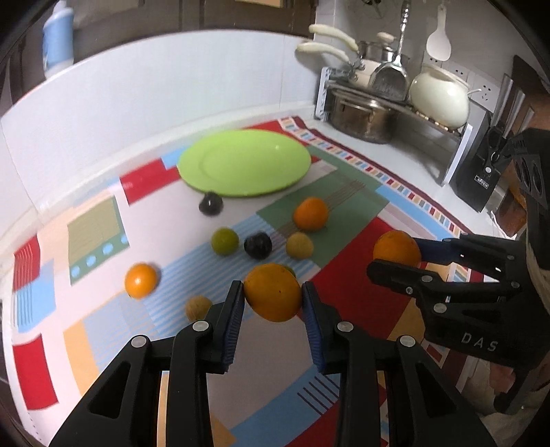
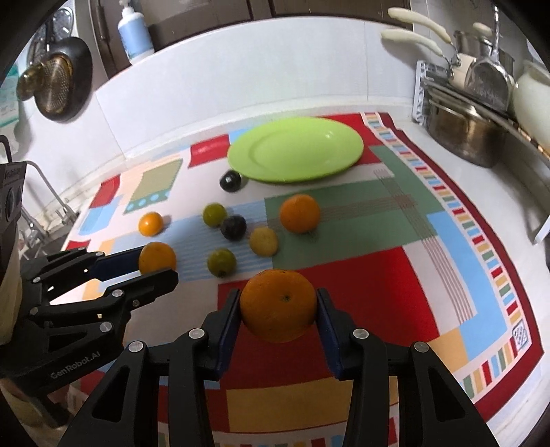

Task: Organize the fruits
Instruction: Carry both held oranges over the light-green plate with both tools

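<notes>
Both grippers are clamped on fruit above the patterned cloth (image 2: 395,268). Nearest in its own view, the left gripper (image 1: 273,295) pinches an orange (image 1: 273,292) between its blue pads, one pad against each side of the fruit. To its right in that view, the right gripper (image 1: 395,259) comes in sideways with a second orange (image 1: 397,252) squeezed between its fingers; the right wrist camera shows that orange (image 2: 278,306) gripped the same way, stem scar facing the lens, held over a red patch of the cloth.

Loose fruit lies on the cloth just beyond the held oranges. In the right wrist view a green round fruit (image 2: 221,263) lies nearest, with a yellowish fruit (image 2: 263,241) a little farther and to its right. A dark plum (image 2: 233,227) lies just beyond them, with another green fruit (image 2: 213,214) just beside it on the left. A small orange (image 2: 150,223) lies well apart to the left, and a larger orange (image 2: 299,213) rests on a green patch to the right. In the left wrist view a tan round fruit (image 1: 198,308) shows near the left finger.

Farther back, a second dark fruit (image 2: 230,181) lies at the near rim of the lime-green plate (image 2: 295,153), which holds no fruit. Beyond the cloth on the right stand a steel pot (image 2: 464,134) and a dish rack (image 1: 385,89) with cookware; a pump bottle (image 2: 134,32) stands on the far ledge.
</notes>
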A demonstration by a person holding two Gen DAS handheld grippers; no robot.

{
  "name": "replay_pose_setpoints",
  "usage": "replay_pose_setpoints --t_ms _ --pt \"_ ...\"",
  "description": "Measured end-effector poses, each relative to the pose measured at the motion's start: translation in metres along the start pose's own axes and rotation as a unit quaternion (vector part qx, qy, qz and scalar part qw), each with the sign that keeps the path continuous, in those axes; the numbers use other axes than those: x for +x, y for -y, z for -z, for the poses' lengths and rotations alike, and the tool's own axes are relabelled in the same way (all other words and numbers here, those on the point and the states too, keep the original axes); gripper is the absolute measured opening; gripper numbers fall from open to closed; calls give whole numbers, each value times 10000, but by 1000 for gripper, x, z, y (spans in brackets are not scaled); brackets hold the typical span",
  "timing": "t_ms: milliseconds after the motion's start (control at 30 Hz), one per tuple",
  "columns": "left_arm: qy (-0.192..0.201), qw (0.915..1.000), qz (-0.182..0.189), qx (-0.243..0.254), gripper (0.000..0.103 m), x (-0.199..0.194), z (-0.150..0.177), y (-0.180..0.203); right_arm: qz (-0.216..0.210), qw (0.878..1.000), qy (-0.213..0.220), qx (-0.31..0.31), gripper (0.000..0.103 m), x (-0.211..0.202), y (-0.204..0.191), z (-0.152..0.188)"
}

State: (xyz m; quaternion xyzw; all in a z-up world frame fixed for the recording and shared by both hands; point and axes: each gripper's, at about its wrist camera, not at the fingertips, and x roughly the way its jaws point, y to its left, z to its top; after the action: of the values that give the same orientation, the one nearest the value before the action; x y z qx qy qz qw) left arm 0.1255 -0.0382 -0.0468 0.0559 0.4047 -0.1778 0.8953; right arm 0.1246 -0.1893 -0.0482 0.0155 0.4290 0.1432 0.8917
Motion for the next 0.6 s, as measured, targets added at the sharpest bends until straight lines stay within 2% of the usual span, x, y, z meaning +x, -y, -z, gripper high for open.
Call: replay_pose_setpoints --t_ms 400,600 --pt "218 9996 82 180 34 9 -56 -15 -2 9981 580 -200 43 -9 0 -57" --pt "311 9988 38 383 34 22 -92 -26 -43 9976 658 -232 43 4 5 -92"
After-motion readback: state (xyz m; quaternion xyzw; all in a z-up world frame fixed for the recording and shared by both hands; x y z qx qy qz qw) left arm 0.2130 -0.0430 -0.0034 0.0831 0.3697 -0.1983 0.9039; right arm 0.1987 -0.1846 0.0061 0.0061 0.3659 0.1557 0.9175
